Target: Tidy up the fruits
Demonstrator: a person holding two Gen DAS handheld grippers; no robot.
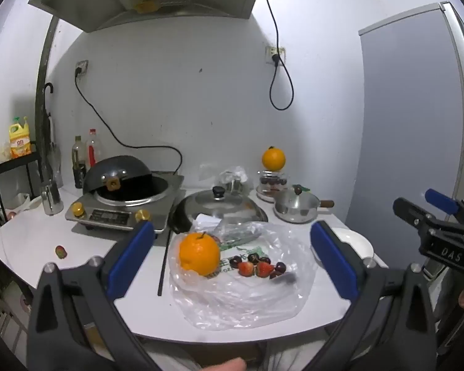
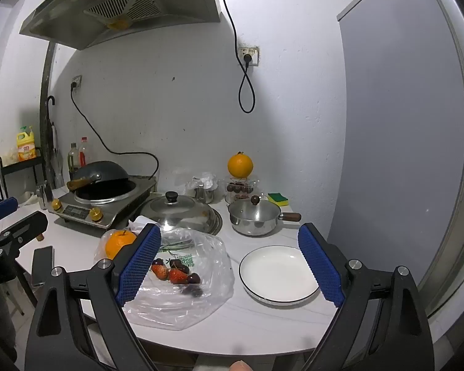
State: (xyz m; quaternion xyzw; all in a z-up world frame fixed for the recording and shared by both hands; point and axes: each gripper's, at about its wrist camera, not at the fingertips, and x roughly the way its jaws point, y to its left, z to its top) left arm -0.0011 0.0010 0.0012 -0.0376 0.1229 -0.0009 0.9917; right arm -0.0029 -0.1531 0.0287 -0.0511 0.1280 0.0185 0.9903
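A clear plastic bag (image 1: pixel 247 296) lies flat on the white counter. On it sit an orange (image 1: pixel 199 253), two strawberries (image 1: pixel 256 269) and several dark cherries (image 1: pixel 254 258). The same orange (image 2: pixel 118 242) and strawberries (image 2: pixel 170 273) show in the right wrist view. An empty white plate (image 2: pixel 277 273) lies right of the bag. My left gripper (image 1: pixel 230 258) is open and empty, held above the bag. My right gripper (image 2: pixel 229 262) is open and empty, between bag and plate. A second orange (image 2: pixel 240 164) rests on a jar at the back.
An induction cooker with a tilted wok (image 1: pixel 120 179) stands at the back left. A glass-lidded pan (image 2: pixel 182 210) and a small steel saucepan (image 2: pixel 253 216) stand behind the bag. A black chopstick (image 1: pixel 164 266) lies left of the bag. A small fruit (image 1: pixel 61 251) lies far left.
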